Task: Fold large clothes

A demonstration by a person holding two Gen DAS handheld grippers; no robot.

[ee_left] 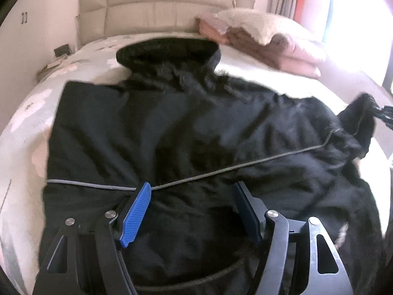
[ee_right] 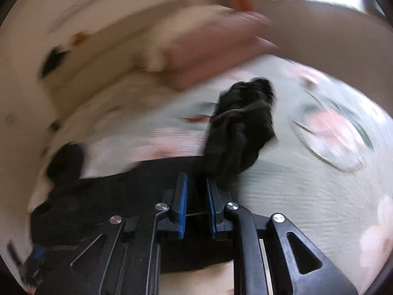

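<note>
A large black jacket (ee_left: pixel 176 127) lies spread on the bed, hood toward the headboard, with a grey piping line across it. My left gripper (ee_left: pixel 191 189) hovers over its lower middle, blue pads wide apart and empty. My right gripper (ee_right: pixel 196 184) is shut on black jacket fabric (ee_right: pixel 240 127), which bunches up beyond the fingers; this view is motion-blurred. The right gripper also shows at the far right of the left wrist view (ee_left: pixel 385 114), holding the sleeve end.
The bed has a pale floral cover (ee_right: pixel 319 172). Folded pink and cream blankets (ee_left: pixel 270 39) lie at the back right near the padded headboard (ee_left: pixel 159 7). A bright window (ee_left: pixel 363 24) is on the right.
</note>
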